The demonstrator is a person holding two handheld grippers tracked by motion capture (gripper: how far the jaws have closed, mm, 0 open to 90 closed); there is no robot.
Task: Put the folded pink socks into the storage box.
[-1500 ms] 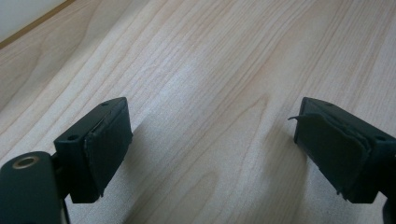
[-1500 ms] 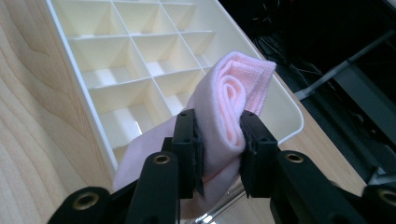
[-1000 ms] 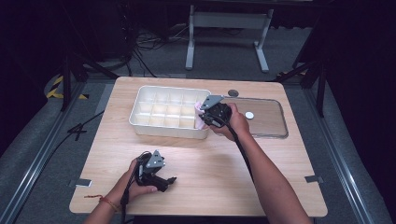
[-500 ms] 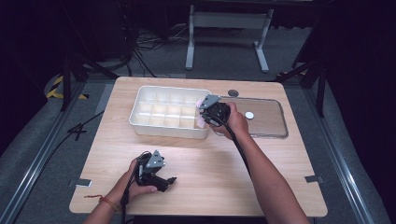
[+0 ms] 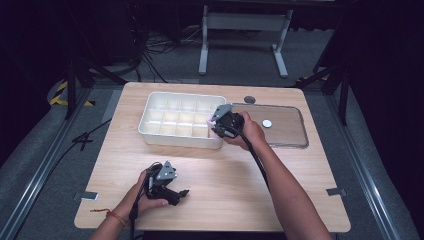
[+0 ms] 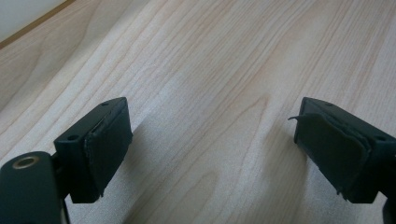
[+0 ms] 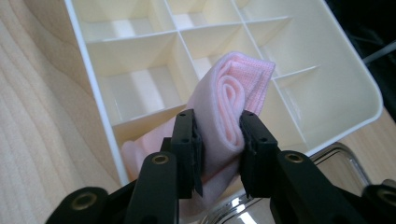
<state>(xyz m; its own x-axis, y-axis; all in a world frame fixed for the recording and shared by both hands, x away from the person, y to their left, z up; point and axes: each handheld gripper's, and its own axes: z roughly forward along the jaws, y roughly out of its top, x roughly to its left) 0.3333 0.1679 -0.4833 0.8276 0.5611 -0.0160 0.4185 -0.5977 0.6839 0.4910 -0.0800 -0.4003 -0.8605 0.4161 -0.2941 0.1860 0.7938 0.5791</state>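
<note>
Left gripper (image 5: 181,194) rests low on the wooden surface (image 5: 220,175) nearest the person, fingers spread wide with nothing between them; right gripper (image 7: 219,140) beyond, fingers clamped on a folded pink cloth (image 7: 229,112) over the near right corner of the white compartment tray (image 5: 150,131); clear lid (image 5: 285,131) just beside.

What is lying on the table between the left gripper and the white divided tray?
Nothing: in the high view, bare wooden table separates the left gripper from the white divided tray. The left gripper view also shows bare wood between its open jaws.
</note>
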